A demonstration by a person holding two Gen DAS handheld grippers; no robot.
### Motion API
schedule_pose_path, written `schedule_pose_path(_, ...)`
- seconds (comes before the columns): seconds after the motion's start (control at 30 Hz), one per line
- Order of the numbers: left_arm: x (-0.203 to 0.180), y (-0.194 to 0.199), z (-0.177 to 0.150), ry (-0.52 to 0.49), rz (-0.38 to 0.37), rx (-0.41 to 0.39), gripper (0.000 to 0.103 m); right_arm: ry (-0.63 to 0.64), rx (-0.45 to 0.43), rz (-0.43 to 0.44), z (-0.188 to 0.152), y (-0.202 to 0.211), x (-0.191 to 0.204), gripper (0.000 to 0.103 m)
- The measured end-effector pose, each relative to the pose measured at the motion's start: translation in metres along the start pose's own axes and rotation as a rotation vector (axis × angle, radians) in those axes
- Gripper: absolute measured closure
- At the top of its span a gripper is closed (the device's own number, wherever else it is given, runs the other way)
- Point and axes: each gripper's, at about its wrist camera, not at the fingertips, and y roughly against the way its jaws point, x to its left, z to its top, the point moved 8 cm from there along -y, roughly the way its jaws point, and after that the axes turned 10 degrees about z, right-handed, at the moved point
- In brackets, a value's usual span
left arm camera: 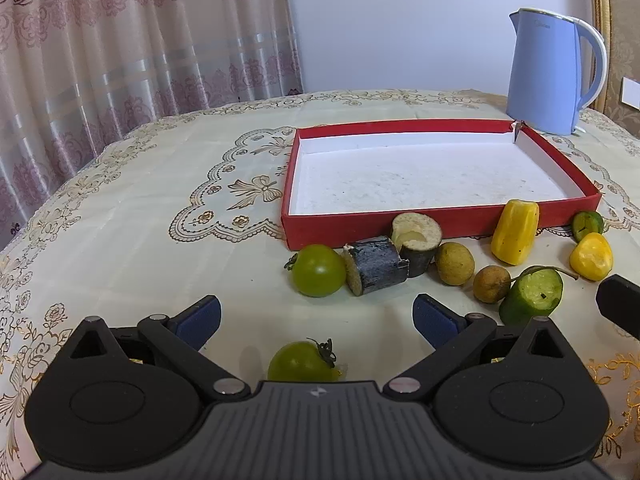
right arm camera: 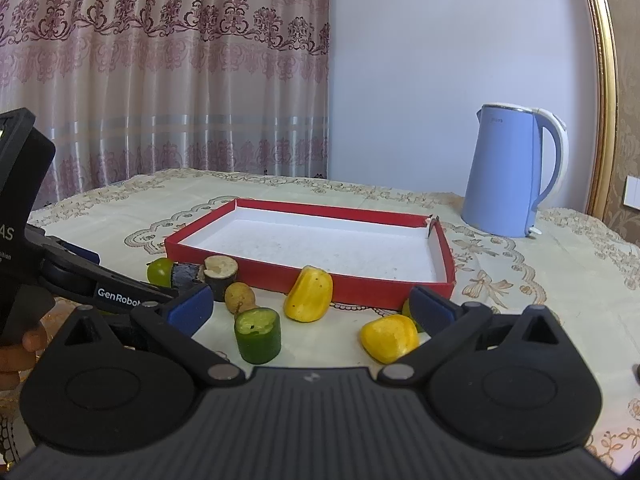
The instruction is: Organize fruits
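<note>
A red tray [left arm camera: 400, 226] with a white floor stands on the table, also in the right wrist view [right arm camera: 360, 292]. In front of it lie a green tomato [left arm camera: 318, 270], two dark eggplant pieces [left arm camera: 376, 266], two brown longans [left arm camera: 454, 263], a cucumber piece [left arm camera: 530, 296], two yellow pieces [left arm camera: 515, 232] and a small green piece [left arm camera: 587, 224]. My left gripper [left arm camera: 316, 316] is open, with a second green tomato [left arm camera: 302, 362] between its arms. My right gripper [right arm camera: 310, 306] is open over the cucumber piece [right arm camera: 258, 334] and a yellow piece [right arm camera: 389, 338].
A blue kettle [left arm camera: 550, 72] stands behind the tray's far right corner, also in the right wrist view [right arm camera: 510, 172]. A curtain hangs at the left and back. The table wears a cream embroidered cloth [left arm camera: 140, 208]. The left gripper's body [right arm camera: 24, 216] shows at the left.
</note>
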Motion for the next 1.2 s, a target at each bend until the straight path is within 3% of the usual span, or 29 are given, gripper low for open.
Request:
schedule_pose_path(0.6, 0.000, -0.001, 0.000, -0.006, 0.001, -0.007, 0.001, 0.000, -0.008, -0.016, 0.000, 0.002, -0.001, 0.000)
schedule_pose_path(0.63, 0.002, -0.001, 0.000, -0.003, 0.000, -0.010, 0.004, 0.000, -0.008, -0.018, 0.000, 0.003, -0.001, 0.000)
schedule_pose_path(0.8, 0.007, -0.007, -0.004, 0.008, -0.036, 0.028, 0.043, 0.005, -0.008, -0.031, 0.001, 0.004, -0.005, 0.000)
schedule_pose_path(0.97, 0.011, -0.004, 0.002, 0.026, -0.138, -0.013, 0.044, 0.002, 0.003, -0.042, -0.002, 0.005, -0.014, 0.000)
schedule_pose_path(1.07, 0.008, -0.001, 0.011, 0.020, -0.149, -0.044, 0.044, -0.015, 0.003, -0.055, -0.004, 0.005, -0.021, 0.000)
schedule_pose_path(1.2, -0.003, -0.005, 0.017, 0.028, -0.195, -0.024, 0.044, -0.027, 0.006, -0.060, -0.007, 0.003, -0.026, 0.000)
